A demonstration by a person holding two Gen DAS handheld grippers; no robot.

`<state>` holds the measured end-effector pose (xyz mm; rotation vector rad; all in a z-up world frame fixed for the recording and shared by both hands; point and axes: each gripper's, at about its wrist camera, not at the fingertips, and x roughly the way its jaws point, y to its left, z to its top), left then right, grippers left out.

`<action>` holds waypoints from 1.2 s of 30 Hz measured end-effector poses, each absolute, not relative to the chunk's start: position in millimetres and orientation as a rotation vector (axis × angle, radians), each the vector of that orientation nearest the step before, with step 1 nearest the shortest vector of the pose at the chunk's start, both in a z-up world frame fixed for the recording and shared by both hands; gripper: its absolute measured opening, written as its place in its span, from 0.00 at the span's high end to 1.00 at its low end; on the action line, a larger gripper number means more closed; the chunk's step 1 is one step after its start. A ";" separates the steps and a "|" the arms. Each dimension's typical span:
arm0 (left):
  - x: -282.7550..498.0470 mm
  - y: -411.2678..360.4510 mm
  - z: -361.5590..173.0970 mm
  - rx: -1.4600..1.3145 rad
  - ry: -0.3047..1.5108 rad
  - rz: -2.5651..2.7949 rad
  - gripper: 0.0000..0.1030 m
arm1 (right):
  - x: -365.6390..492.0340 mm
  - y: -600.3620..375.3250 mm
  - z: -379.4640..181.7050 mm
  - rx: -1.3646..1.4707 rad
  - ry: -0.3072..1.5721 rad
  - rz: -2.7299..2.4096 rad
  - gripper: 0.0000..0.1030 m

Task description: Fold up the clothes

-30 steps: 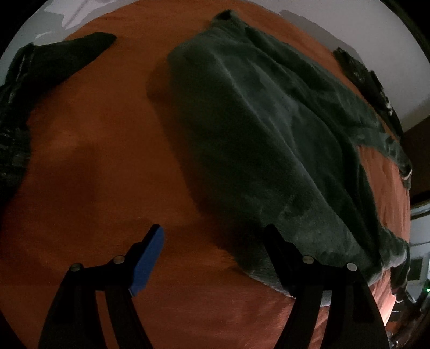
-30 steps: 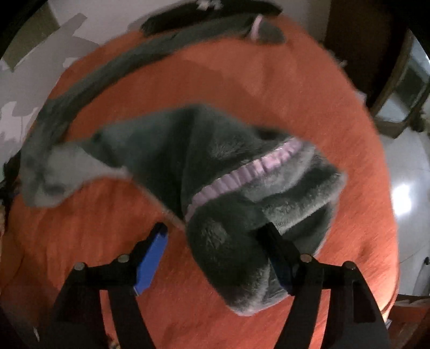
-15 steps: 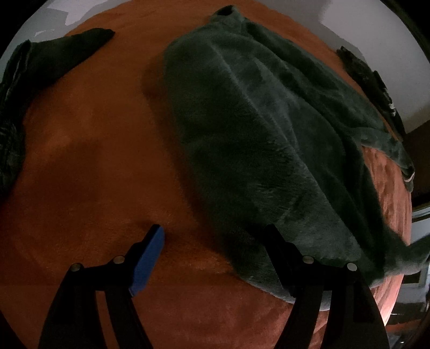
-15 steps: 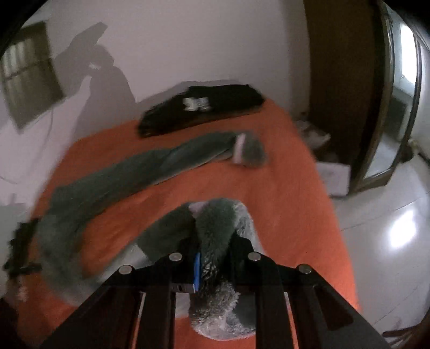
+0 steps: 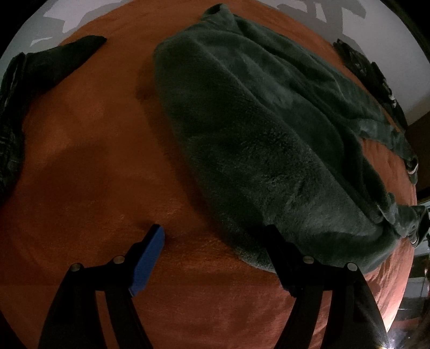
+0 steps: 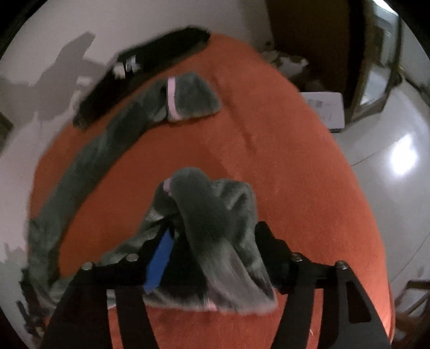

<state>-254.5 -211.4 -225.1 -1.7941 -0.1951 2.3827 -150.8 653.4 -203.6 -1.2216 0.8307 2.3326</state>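
- The right gripper (image 6: 212, 236) has just been opening — its jaws stand apart with a fuzzy green sleeve (image 6: 215, 214) between them.
- The left gripper (image 5: 215, 241) is open over the orange bed (image 5: 94, 161).
- The green fleece garment (image 5: 268, 134) lies flat, reaching the bed's right edge.
- A dark garment (image 5: 53, 61) sits at the far left corner.

1. An orange bedspread (image 6: 282, 150) covers the bed.
2. White wall (image 6: 134, 24) behind it carries grey shadows.
3. A glossy pale floor (image 6: 389, 188) reflects a light.
4. A white box (image 6: 325, 107) lies beside a dark wooden door (image 6: 309, 35).
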 end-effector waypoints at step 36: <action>-229.0 -210.4 -169.1 -1.637 -0.459 2.573 0.53 | -117.2 588.5 -194.2 -1.201 0.569 2.557 0.33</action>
